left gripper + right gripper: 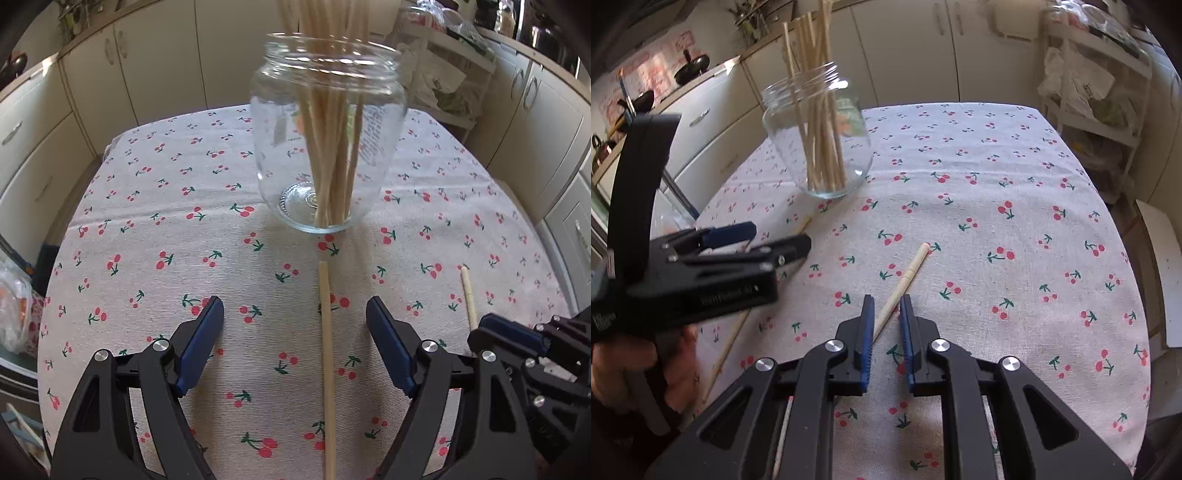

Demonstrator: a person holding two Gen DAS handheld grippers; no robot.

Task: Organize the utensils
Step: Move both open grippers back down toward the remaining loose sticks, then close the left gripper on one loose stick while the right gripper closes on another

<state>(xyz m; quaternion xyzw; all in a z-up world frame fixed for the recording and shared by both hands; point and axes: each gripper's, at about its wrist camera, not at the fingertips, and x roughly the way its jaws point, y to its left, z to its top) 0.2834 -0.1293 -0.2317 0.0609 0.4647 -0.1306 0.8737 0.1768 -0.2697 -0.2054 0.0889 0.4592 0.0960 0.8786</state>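
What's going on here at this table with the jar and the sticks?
A person holding a gripper in each hand is tidying chopsticks into a glass jar that already holds a bunch. The left gripper is open over one loose chopstick lying on the cherry-print tablecloth. The right gripper is nearly closed around the end of a second chopstick, which is still on the cloth.

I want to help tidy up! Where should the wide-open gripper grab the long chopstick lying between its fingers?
Probably around the middle of the chopstick, coming straight down from above. It lies flat on the tablecloth, running lengthwise between the left gripper's open fingers, so they can close on its thin sides. A mid-stick grip should keep it from tipping on the way to the jar.
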